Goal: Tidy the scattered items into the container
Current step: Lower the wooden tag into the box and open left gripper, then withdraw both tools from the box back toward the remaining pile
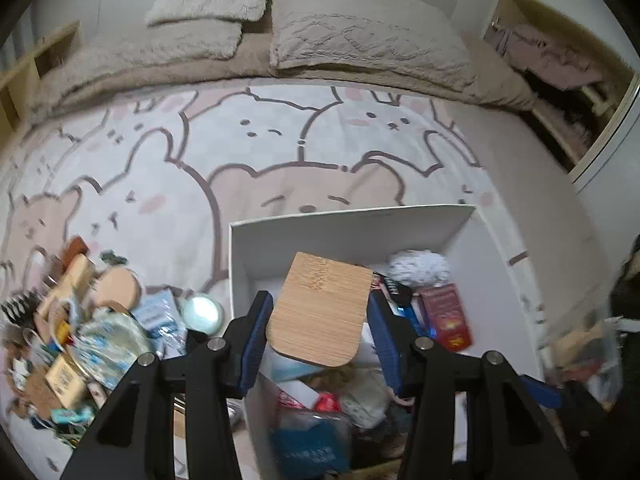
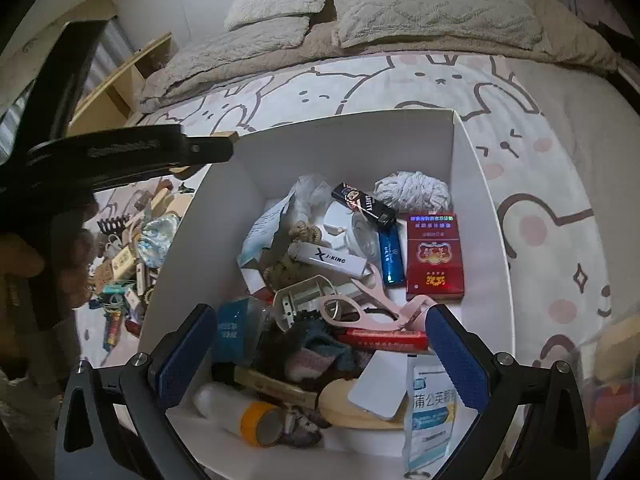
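Note:
My left gripper [image 1: 320, 324] is shut on a thin bamboo board [image 1: 320, 308] with rounded corners, its blue pads [image 1: 254, 328] pressing the board's two sides. It hangs tilted over the near left part of the white box [image 1: 352, 218]. In the right wrist view that gripper [image 2: 208, 148] reaches in from the left above the box's far left corner, with an edge of the board [image 2: 230, 136] showing. My right gripper [image 2: 320, 352] stands open over the near side of the white box [image 2: 344, 118], with nothing between its pads. The box holds several small items, among them a red packet [image 2: 434, 256].
A pile of scattered small items [image 1: 80, 320] [image 2: 128, 248] lies on the bear-print bedsheet [image 1: 280, 140] left of the box. Pillows [image 1: 360, 32] and a folded blanket sit at the bed's far end. A wooden shelf [image 2: 120, 80] stands far left. A clear bag [image 1: 580, 352] lies right of the box.

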